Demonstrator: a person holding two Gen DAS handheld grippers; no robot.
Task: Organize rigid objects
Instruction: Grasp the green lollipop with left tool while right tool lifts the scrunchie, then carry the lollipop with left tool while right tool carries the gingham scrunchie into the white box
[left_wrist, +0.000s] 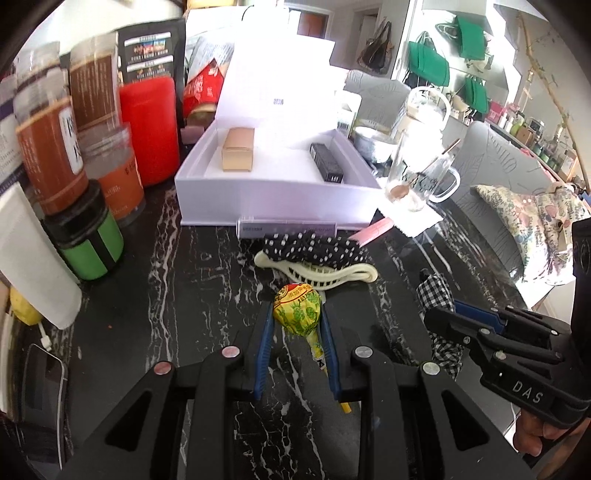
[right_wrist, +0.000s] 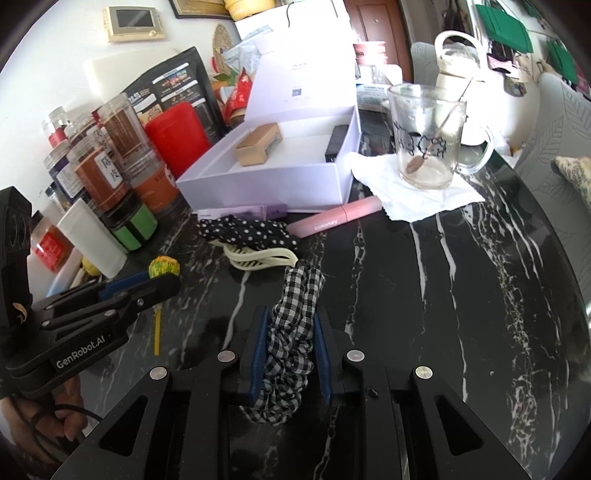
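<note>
Tabletop (right_wrist: 424, 295) is looking like glossy black marble with white veins. Mug (right_wrist: 428, 136) is showing clear glass, sitting on a paper napkin (right_wrist: 413, 199). Scrunchie (right_wrist: 291, 339) is looking like soft checked cloth, lollipop (left_wrist: 297, 312) is wearing crinkly shiny wrap, box (left_wrist: 273, 203) is looking like smooth matt card.

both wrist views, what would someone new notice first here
Each hand-held gripper has something clamped between its blue pads: the left hand-held gripper pinches a yellow-wrapped lollipop, the right hand-held gripper a black-and-white checked scrunchie. Behind them on the black marble table stands an open white box holding a tan carton, with a red canister among jars to its left and a glass mug to its right.
</note>
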